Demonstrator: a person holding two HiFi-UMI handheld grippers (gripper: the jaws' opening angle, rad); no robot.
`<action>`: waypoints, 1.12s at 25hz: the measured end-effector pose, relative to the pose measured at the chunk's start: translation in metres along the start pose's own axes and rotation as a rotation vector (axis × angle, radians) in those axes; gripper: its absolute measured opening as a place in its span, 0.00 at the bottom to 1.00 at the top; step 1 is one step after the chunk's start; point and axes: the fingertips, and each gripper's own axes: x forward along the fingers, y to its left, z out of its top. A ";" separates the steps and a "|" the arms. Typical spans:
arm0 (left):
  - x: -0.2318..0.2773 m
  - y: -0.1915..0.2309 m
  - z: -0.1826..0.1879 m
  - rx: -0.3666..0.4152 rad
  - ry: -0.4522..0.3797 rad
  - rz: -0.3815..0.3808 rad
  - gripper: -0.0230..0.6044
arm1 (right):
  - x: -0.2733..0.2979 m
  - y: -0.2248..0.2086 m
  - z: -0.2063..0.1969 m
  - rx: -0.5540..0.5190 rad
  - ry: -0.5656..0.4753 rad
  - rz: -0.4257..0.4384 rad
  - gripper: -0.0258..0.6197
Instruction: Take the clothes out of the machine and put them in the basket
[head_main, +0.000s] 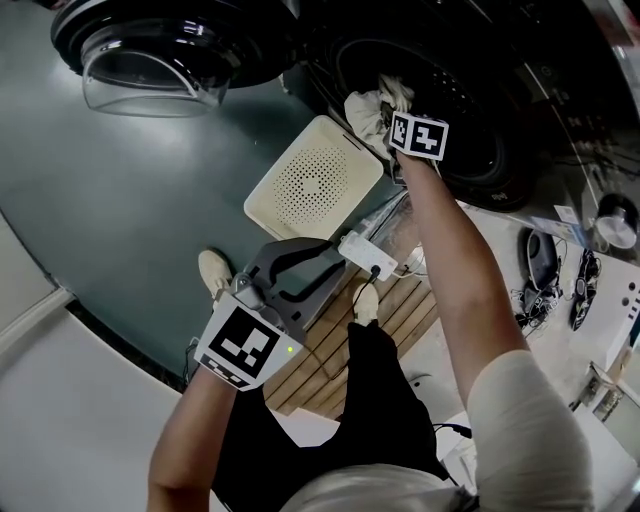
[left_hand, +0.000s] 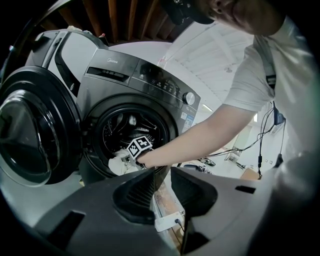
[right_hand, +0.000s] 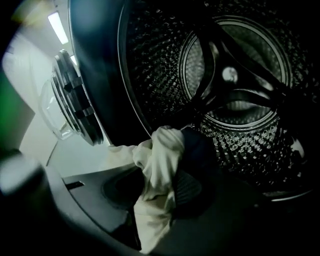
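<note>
The fingers of the right gripper are pinching a cream-coloured cloth at the lower left lip of the open machine. The cloth is bunched between them and hangs partly over the lip, with the bare drum behind it. The left gripper hangs well back from the machine, its fingers spread by a narrow gap with nothing between them. The step in hand looks like the grab itself: the cloth is caught but not yet lifted clear of the opening. The basket, a pale perforated one, stands on the floor just in front of the machine, below the opening and beside the swung-open door, and nothing shows in it. The next move probably calls for drawing the cloth out over the lip without snagging its trailing end, then carrying it a short way down over the basket before the fingers let go. No other clothes can be made out in the drum from here, though its lower part is dark. As for writing, the top left of the machine's control panel carries a brand mark that appears to read "Midea". The print along the panel and on the stickers beside the door is too small to read.
</note>
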 end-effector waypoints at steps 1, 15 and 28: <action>0.000 -0.001 0.000 -0.001 0.000 0.002 0.19 | -0.003 0.001 0.000 -0.014 0.001 0.001 0.28; -0.008 -0.024 0.011 -0.019 -0.026 0.020 0.17 | -0.073 0.026 0.028 -0.107 -0.121 0.037 0.22; -0.021 -0.041 0.021 -0.028 -0.045 0.034 0.16 | -0.150 0.068 0.056 -0.258 -0.249 0.090 0.22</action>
